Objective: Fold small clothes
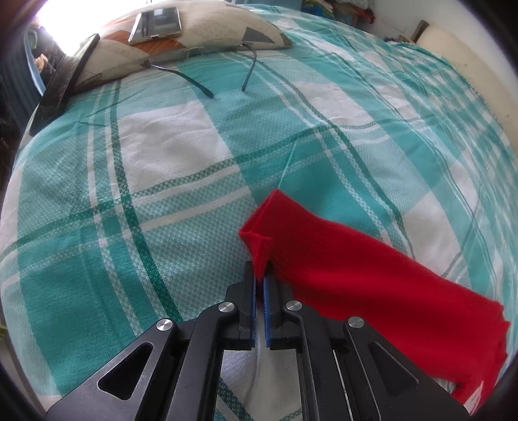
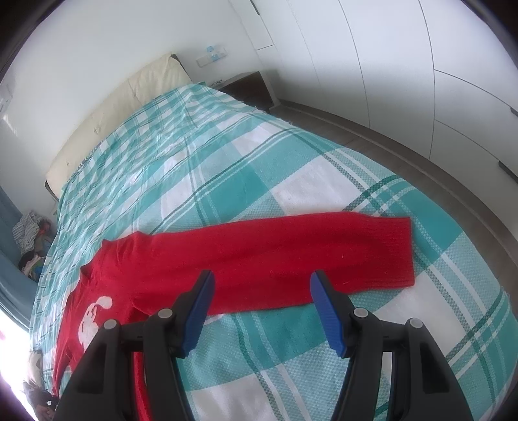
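A small red long-sleeved top lies on a teal and white checked bed cover. In the left wrist view, my left gripper is shut on the cuff of one red sleeve, which runs off to the lower right. In the right wrist view, the other sleeve lies flat and stretched out to the right, and the body of the top with a white print is at the lower left. My right gripper is open and empty, just above the near edge of this sleeve.
A patterned pillow with a phone on it lies at the far end, with glasses in front and a dark tablet at the left edge. Cream headboard, white wardrobes and floor to the right.
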Demonstrator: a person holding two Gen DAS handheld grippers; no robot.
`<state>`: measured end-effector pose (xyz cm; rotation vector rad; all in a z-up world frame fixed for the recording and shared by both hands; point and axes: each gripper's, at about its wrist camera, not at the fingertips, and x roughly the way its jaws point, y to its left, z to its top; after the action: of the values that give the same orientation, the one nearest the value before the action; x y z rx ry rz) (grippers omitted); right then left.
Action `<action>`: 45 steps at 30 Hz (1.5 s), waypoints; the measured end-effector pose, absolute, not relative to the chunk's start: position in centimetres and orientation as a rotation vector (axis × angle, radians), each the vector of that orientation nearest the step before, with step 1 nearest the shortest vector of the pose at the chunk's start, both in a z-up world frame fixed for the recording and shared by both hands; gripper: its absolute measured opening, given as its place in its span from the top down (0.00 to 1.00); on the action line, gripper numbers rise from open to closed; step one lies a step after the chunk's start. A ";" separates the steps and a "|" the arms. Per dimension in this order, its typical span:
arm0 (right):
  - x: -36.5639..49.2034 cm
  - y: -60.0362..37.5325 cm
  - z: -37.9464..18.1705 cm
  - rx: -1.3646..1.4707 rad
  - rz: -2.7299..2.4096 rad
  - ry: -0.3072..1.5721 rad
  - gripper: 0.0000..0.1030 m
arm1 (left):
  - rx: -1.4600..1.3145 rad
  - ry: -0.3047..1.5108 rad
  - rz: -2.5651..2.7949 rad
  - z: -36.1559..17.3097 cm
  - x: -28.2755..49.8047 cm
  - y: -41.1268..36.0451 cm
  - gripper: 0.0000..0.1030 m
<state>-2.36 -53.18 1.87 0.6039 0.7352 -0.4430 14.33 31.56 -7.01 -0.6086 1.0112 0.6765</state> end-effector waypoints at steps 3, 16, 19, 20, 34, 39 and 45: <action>-2.3 -53.2 1.9 0.606 -0.443 0.738 0.41 | -0.593 1.021 0.674 -7.0 14.4 31.4 0.98; -2.2 -53.0 1.7 0.599 -0.444 0.745 0.39 | -0.610 1.003 0.702 -5.3 12.4 32.3 0.61; -2.3 -53.0 1.6 0.596 -0.451 0.745 0.39 | -0.642 0.966 0.768 -4.5 11.1 33.2 0.50; -2.3 -53.0 1.6 0.597 -0.454 0.744 0.39 | -0.646 0.947 0.792 -4.1 10.7 33.5 0.48; -2.2 -53.0 1.8 0.585 -0.462 0.742 0.38 | -0.445 0.809 0.569 -0.6 13.5 27.8 0.26; -2.3 -53.0 1.9 0.593 -0.462 0.739 0.38 | -0.422 0.912 0.491 -2.4 15.4 26.5 0.26; -2.2 -53.1 2.0 0.598 -0.454 0.732 0.38 | -0.454 0.915 0.527 -2.7 15.0 27.4 0.26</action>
<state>-2.21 -53.09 1.98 0.5984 0.7323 -0.4538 14.97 27.42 -2.68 -0.4536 0.9152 0.5266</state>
